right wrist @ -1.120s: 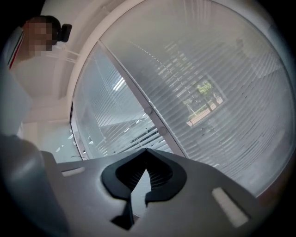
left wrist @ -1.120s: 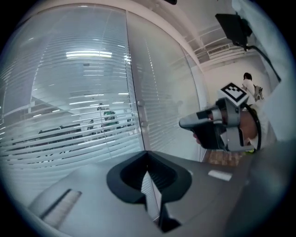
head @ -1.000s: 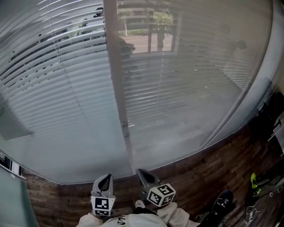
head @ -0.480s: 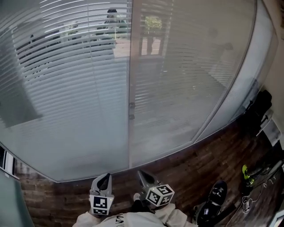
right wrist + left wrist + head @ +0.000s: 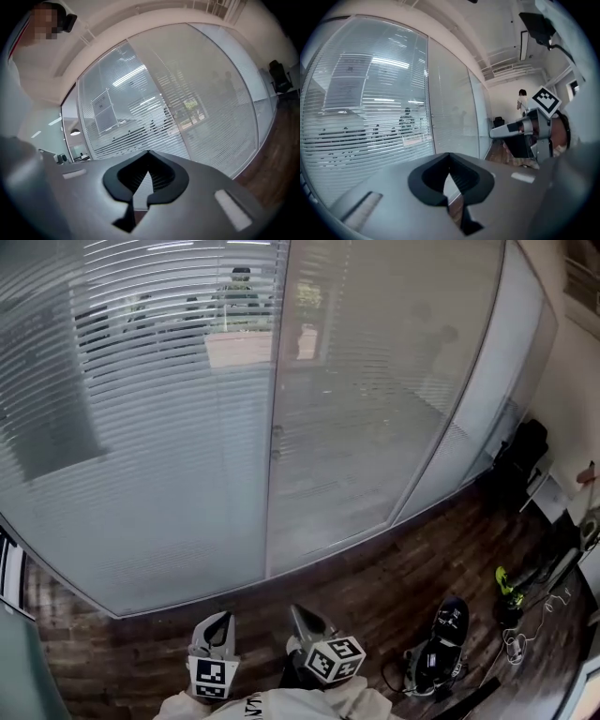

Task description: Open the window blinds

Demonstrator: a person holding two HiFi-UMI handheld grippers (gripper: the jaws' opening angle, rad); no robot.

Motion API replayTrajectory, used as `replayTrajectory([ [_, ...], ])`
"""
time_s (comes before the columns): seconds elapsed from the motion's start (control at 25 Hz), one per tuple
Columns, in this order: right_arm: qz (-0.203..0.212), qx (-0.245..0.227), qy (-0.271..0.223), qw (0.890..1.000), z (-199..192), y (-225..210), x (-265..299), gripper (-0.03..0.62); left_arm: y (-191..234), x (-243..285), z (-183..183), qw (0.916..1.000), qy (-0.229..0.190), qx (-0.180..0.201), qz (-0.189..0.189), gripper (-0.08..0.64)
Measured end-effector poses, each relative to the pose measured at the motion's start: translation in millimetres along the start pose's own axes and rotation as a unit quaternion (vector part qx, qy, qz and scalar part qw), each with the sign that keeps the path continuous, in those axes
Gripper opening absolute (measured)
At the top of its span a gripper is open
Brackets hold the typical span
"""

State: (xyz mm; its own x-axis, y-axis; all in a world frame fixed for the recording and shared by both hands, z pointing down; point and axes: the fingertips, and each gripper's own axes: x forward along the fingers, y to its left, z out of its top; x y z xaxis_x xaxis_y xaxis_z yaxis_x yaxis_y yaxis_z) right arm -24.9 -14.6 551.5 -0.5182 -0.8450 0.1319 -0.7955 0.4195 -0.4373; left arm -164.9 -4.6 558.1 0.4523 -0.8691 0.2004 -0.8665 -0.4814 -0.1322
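Window blinds (image 5: 141, 381): slatted, lowered behind the glass wall (image 5: 375, 427), from 10 to 12 o'clock in the head view. Left gripper (image 5: 221, 619), right gripper (image 5: 297, 610): 6 o'clock, above the wooden floor (image 5: 394, 577), well apart from the blinds. Both pairs of jaws closed, nothing between them.

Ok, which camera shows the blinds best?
The head view: the blinds run across the whole frame with nothing in front. The left gripper view shows them at an angle, lower part hidden behind the left tool; the right gripper view likewise, behind the right tool.
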Motion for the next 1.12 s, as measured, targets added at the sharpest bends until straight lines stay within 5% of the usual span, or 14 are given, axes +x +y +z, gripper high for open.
replayTrajectory([
  [0.48, -0.036, -0.04, -0.002, 0.999, -9, 26, -56, 0.0, -35, -42, 8, 0.9996, -0.017, -0.001, -0.024, 0.0],
  [1.12, -0.028, -0.032, -0.004, 0.999, -2, 10, -74, 0.0, -63, -35, 27, 0.9993, -0.027, 0.012, -0.021, 0.0],
])
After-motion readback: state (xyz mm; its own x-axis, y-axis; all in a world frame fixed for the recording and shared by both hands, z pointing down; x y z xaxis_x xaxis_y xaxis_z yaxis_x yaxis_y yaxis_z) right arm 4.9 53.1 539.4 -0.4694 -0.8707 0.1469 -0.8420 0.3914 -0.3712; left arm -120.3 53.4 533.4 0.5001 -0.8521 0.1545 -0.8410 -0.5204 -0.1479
